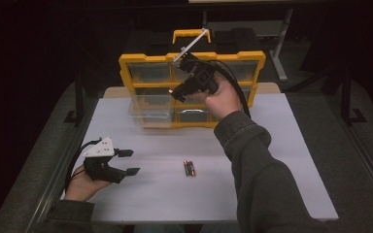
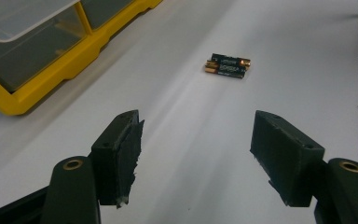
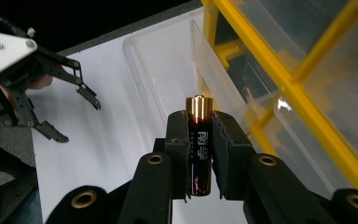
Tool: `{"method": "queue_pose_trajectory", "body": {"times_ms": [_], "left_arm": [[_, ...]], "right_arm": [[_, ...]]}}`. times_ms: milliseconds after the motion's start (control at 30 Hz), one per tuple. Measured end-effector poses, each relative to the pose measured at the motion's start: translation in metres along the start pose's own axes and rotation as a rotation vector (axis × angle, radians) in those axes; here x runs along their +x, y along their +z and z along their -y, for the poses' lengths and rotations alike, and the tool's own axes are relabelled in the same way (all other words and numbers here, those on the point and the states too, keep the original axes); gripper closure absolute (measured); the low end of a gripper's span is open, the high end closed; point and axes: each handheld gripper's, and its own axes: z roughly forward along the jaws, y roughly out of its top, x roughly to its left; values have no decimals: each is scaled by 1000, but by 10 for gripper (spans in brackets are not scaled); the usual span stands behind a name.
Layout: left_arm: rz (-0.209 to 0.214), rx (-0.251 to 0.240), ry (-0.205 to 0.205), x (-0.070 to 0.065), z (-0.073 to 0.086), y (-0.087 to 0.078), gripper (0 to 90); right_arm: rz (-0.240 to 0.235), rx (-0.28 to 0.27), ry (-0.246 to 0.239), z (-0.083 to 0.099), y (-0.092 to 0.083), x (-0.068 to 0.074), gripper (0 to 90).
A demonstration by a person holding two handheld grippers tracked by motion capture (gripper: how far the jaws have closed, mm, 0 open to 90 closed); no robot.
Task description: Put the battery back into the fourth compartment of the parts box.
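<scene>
Above the pulled-out clear drawer point(image 3: 168, 70) of the yellow organizer point(image 1: 192, 90), one battery point(image 3: 199, 144) is clamped in the right gripper point(image 3: 200, 135), not yet dropped, while two batteries point(image 1: 189, 168) remain before it, near the released left gripper point(image 1: 128, 161).

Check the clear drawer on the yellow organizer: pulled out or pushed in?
Pulled out. The clear drawer juts from the yellow organizer over the table, beneath the battery.

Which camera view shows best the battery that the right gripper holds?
The right gripper view: the battery stands close up between the right gripper pads. In the high view it is hardly discernible in that gripper.
</scene>
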Motion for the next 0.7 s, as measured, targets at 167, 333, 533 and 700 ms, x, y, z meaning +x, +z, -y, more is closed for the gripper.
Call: {"method": "queue_pose_trajectory", "body": {"times_ms": [167,333,533,700], "left_arm": [[-1,-2,-10,2,1,0,328],[-1,-6,-15,2,1,-1,328],[1,-14,-20,2,1,-2,326],[3,-20,-27,2,1,-1,323]], "right_arm": [[-6,7,-21,-18,8,7,758],[-10,7,-30,-32,17,9,758],[-9,17,-33,-40,34,9,757],[-2,53,-21,-40,50,6,757]]}}
